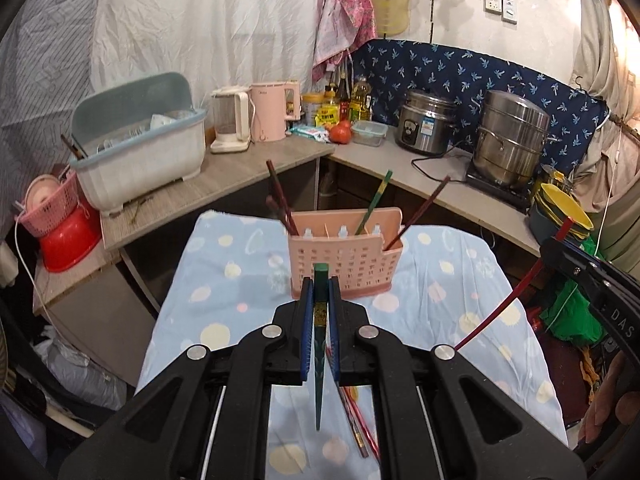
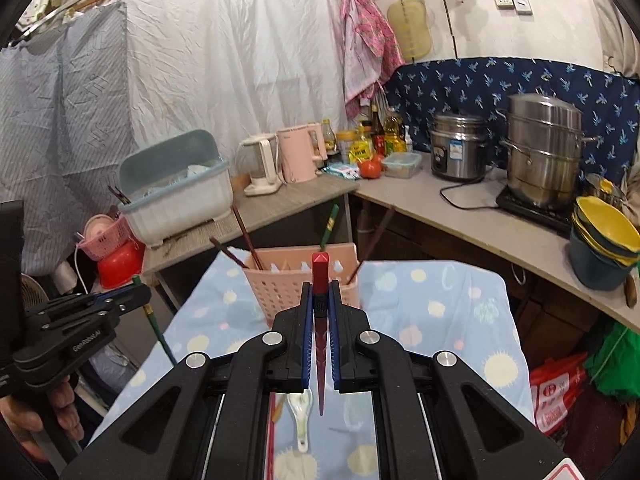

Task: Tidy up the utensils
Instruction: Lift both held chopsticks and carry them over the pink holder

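Observation:
A pink perforated utensil holder [image 1: 340,258] [image 2: 280,284] stands on a small table under a blue dotted cloth [image 1: 224,296] [image 2: 440,320]; several chopsticks lean in it. My left gripper [image 1: 320,284] is shut on a green chopstick [image 1: 319,360], held above the cloth just in front of the holder. My right gripper [image 2: 320,286] is shut on a red chopstick [image 2: 321,340], also raised before the holder. In the left wrist view the right gripper's red chopstick [image 1: 500,308] shows at the right. Loose chopsticks [image 1: 360,424] and a white spoon [image 2: 302,412] lie on the cloth below.
An L-shaped counter [image 1: 240,168] runs behind the table with a dish bin [image 1: 140,152], kettles [image 1: 268,112], bottles, a rice cooker [image 1: 428,120], a steel steamer pot [image 1: 512,136] and yellow bowls [image 2: 608,224]. A pink basket over a red basin [image 1: 68,236] stands at left. A hand [image 2: 24,420] holds the left gripper.

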Tool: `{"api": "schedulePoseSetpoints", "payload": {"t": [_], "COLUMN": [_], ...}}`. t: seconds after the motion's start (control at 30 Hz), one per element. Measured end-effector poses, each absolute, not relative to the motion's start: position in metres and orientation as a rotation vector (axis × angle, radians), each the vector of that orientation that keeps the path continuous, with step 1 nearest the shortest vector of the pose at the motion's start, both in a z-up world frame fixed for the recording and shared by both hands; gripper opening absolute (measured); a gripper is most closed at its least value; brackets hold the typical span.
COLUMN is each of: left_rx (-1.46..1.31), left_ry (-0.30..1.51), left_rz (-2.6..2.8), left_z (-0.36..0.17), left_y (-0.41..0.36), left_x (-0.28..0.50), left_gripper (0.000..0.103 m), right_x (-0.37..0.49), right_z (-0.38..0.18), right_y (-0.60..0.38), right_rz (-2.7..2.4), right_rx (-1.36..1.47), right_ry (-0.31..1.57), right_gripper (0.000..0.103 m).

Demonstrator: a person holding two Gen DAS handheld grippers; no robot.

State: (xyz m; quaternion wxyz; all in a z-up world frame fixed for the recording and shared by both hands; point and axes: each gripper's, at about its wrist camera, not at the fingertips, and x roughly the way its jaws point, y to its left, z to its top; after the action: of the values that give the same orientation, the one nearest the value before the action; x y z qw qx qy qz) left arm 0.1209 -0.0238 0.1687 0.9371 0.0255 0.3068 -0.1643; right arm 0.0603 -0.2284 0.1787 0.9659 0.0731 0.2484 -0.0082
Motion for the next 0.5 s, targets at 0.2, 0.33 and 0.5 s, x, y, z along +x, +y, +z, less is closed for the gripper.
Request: {"api": "schedulePoseSetpoints", "payload": {"t": [0.2,0.33,0.5], "left_rx": [0.045,0.045,0.042], "left_ry": [0.550,0.494,0.434], "left_rz": [-0.324,-0.308,-0.308], "left_z": [0.212,0.242,0.271], "left_y": [-0.039,-0.050,-0.061], "left_x": [0.159,0.185,0.213], "left_gripper": [0.007,0.007,0.007], "right_x": [0.102,0.136,0.177], "right_z": [0.213,0.233,0.250], "right_y": [-0.227,-0.226,-0.219], "right_rz": [-0.003,0.004,0.012], "right_rx": [0.134,0.133,0.130], "right_ry": [0.443,0.409,0.385], "right_gripper": [0.007,0.007,0.007]}}
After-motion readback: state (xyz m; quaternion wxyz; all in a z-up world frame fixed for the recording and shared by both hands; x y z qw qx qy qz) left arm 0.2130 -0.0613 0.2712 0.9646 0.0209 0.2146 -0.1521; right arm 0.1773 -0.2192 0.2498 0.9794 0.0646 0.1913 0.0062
